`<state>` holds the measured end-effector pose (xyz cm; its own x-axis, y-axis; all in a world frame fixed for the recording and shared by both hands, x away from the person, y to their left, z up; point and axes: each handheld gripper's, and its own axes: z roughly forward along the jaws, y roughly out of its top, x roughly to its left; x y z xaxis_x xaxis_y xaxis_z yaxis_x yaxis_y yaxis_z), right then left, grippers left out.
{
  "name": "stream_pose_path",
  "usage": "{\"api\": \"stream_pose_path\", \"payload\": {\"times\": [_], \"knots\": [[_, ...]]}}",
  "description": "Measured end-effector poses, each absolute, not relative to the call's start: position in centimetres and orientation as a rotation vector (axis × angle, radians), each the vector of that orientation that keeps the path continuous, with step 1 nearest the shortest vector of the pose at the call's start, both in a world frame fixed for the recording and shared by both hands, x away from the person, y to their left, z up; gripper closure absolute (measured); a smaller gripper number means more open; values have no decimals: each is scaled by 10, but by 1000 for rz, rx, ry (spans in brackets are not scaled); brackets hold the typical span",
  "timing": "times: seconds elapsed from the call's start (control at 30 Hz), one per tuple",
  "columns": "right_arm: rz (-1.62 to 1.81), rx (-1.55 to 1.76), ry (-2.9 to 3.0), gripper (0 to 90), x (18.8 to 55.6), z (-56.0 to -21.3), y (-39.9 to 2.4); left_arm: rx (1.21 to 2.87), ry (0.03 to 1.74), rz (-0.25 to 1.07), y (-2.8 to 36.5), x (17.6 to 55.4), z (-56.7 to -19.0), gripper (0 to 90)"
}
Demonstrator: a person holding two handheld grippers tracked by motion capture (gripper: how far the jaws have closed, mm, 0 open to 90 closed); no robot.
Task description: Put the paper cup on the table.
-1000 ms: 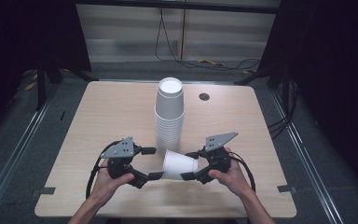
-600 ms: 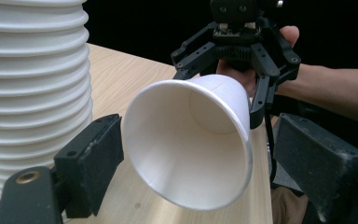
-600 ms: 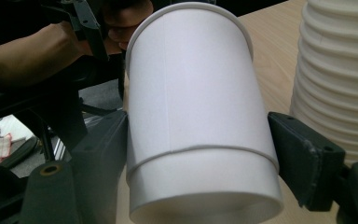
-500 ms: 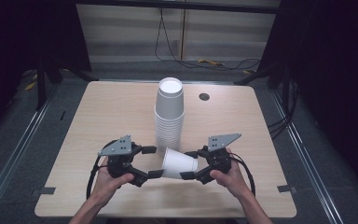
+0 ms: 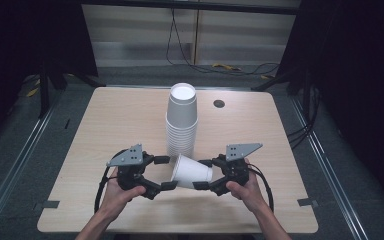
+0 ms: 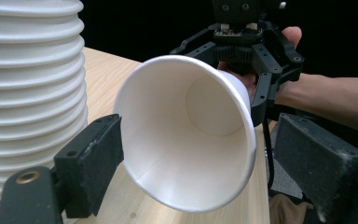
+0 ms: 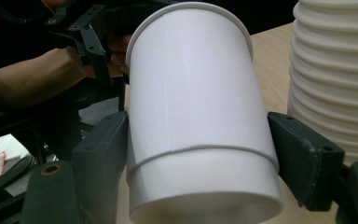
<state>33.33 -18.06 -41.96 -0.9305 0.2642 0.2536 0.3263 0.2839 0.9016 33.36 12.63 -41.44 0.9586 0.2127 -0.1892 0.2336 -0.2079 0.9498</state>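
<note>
White paper cup (image 5: 192, 172) lay on its side above the bench (image 5: 110, 120), near its front edge, just before the stack of cups (image 5: 182, 122). Right hand-held gripper (image 5: 204, 174) clamped its base end, pads against the wall. Left hand-held gripper (image 5: 165, 172) stood part open, jaws flanking the rim; contact unclear. Count: one loose cup, one stack, two hand-held grippers.

Barely anything is changing — the left gripper (image 5: 166, 173) and the right gripper (image 5: 202, 174) are keeping to their places on either side of the paper cup (image 5: 192, 172). The cup is lying between them just as before — no jaw is opening or closing.
</note>
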Motion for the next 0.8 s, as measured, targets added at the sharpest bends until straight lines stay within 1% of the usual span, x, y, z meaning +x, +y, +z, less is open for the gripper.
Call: {"api": "stream_pose_path", "payload": {"times": [0.3, 0.33, 0.4, 0.6, 0.73, 0.8], "knots": [[-1774, -565, -2456, 238, 333, -418, -182, 1793, 339, -41, 123, 335, -417, 155], [-1776, -561, -2454, 239, 333, -418, -182, 1800, 354, -23, 123, 335, -417, 155], [-1779, -557, -2452, 239, 333, -418, -182, 1799, 377, -29, 121, 337, -418, 155], [-1781, -548, -2455, 240, 333, -417, -181, 1816, 367, -47, 119, 339, -421, 151], [-1783, -540, -2455, 239, 332, -415, -181, 1824, 362, -49, 118, 341, -422, 88], [-1787, -539, -2458, 240, 332, -415, -181, 1828, 364, -50, 117, 341, -423, 82]]}}
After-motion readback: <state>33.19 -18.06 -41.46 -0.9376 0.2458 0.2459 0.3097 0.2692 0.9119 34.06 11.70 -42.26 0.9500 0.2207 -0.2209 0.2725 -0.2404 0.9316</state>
